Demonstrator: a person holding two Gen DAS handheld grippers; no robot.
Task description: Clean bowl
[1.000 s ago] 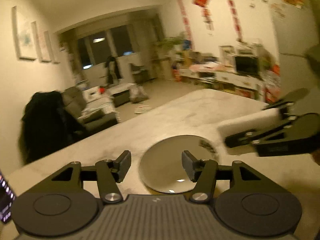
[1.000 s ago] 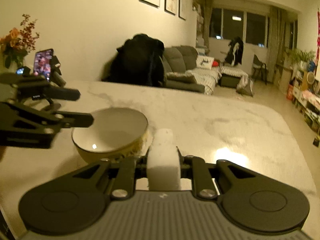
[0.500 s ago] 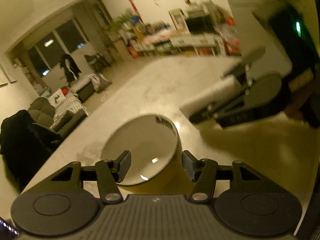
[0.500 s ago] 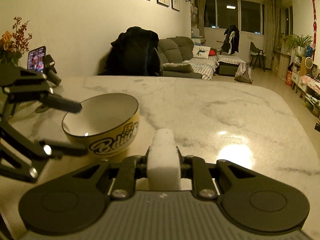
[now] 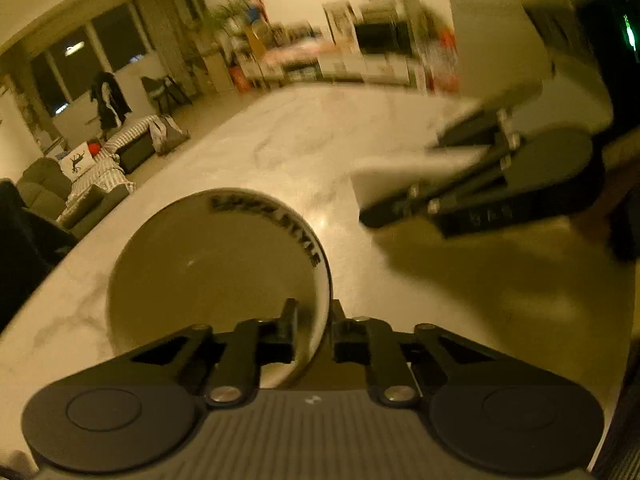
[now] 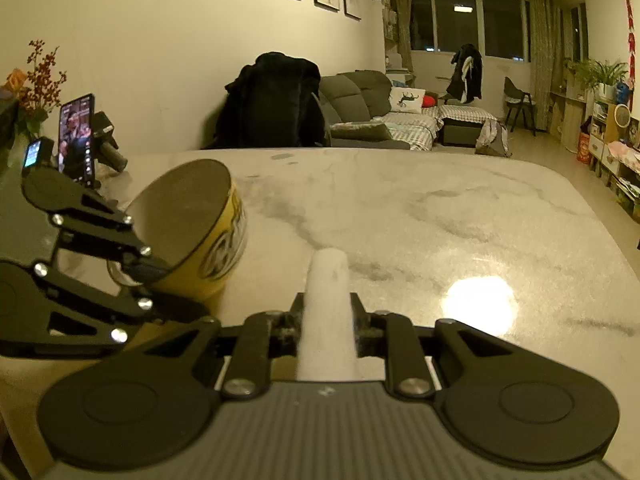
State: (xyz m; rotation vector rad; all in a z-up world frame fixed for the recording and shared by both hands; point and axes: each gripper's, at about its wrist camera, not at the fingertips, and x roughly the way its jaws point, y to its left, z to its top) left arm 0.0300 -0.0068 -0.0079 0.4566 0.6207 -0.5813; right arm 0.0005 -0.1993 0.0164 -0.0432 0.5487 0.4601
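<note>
A bowl (image 5: 208, 264), yellow outside with black lettering and pale inside, sits at the left on the marble table (image 5: 304, 140). My left gripper (image 5: 314, 320) is closing on its near rim, one finger inside and one outside. In the right wrist view the bowl (image 6: 192, 224) is tipped, its mouth facing up and left, with the left gripper (image 6: 160, 280) clamped on its lower edge. My right gripper (image 6: 326, 312) is shut on a white sponge (image 6: 328, 280) that juts forward, just right of the bowl. From the left wrist view that right gripper (image 5: 400, 208) and its sponge (image 5: 400, 172) hover blurred beyond the bowl.
A phone on a stand (image 6: 76, 140) and a vase of flowers (image 6: 36, 80) stand at the table's left edge. Behind the table's far edge is a chair draped with a black coat (image 6: 276, 100). The marble top (image 6: 440, 220) stretches bare to the right.
My left gripper came down onto the bowl and its jaws went from wide apart to closed over the rim. The bowl has tipped from flat onto its side edge. The right gripper barely moved.
</note>
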